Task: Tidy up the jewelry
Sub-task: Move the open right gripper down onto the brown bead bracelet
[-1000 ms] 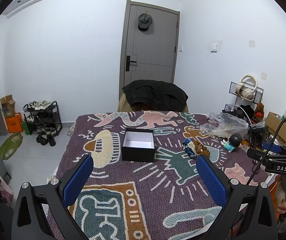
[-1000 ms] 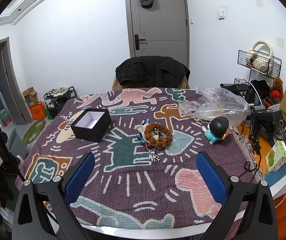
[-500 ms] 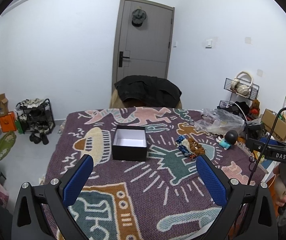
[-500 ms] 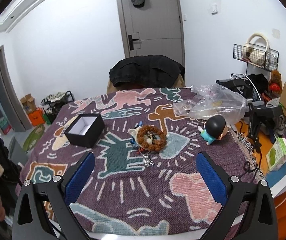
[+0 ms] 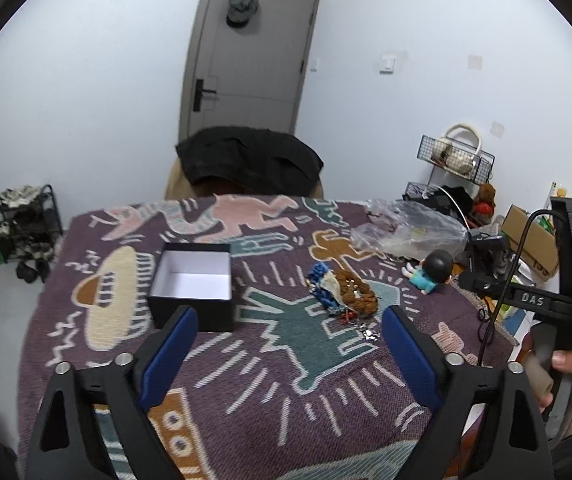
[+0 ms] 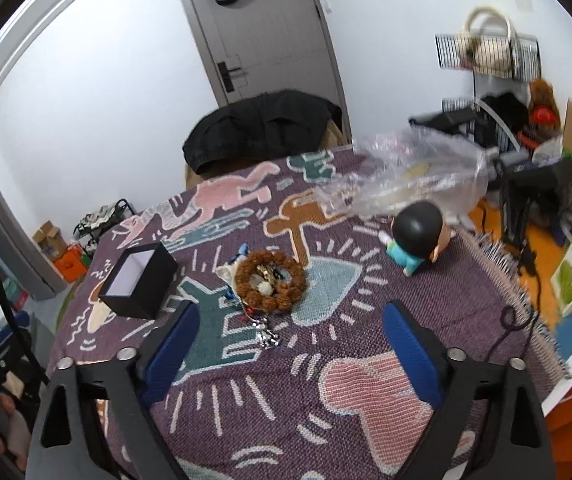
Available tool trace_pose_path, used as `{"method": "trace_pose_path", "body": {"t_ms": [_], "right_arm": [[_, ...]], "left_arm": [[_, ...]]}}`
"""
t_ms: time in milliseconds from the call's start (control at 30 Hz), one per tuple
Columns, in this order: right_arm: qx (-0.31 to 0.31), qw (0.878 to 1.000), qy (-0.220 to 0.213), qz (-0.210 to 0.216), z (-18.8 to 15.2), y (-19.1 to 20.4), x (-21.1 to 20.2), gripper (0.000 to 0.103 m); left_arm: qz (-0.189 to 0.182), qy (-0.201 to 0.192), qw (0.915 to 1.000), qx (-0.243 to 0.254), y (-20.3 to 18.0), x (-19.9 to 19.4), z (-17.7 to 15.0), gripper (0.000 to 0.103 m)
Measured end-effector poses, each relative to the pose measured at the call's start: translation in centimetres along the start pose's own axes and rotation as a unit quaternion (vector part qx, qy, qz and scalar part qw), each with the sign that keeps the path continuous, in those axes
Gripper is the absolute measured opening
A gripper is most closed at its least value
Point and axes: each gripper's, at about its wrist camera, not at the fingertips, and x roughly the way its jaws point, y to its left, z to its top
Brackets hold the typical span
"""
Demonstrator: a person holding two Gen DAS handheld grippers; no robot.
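Right wrist view: brown beaded bracelet (image 6: 269, 286) heaped with trinkets just ahead of right gripper (image 6: 290, 350), jaws closing on nothing; open black box (image 6: 138, 282) ahead-left, bare cloth (image 6: 366, 380) between. Left gripper (image 5: 290, 350) closing, empty.

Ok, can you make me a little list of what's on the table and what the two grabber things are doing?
surface: table under a patterned woven cloth
box: open black box, white inside, nothing visible in it
jewelry: pile with a brown beaded bracelet, to the right of the box, on the cloth
toy: dark-haired figurine, lying beside a clear plastic bag
left gripper: jaws closing, nothing between them
right gripper: jaws closing, nothing between them
jewelry in box: none yet
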Motion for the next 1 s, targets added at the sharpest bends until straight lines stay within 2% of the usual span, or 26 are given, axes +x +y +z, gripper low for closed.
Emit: {"method": "trace_pose_path", "body": {"t_ms": [67,233,467,1000], "right_arm": [[0.013,1.000,0.014,0.006,0.1,-0.6,1.2,0.078],[0.037,0.998,0.039,0.015,0.5,-1.9,4.0,0.065],[0.066,0.994,0.077,0.032,1.6,-3.2,8.4,0.056],[0.087,0.985,0.142,0.045,3.3,-3.9,15.8,0.055]], "left_arm": [[-0.008,0.012,0.9999,-0.006,0.1,1.2,0.2,0.084],[-0.028,0.038,0.9988,-0.011,-0.1,4.3,1.2,0.077],[-0.045,0.069,0.9966,-0.005,-0.6,8.3,2.5,0.073],[-0.090,0.154,0.9833,-0.033,-0.4,17.7,4.4,0.061]]}}
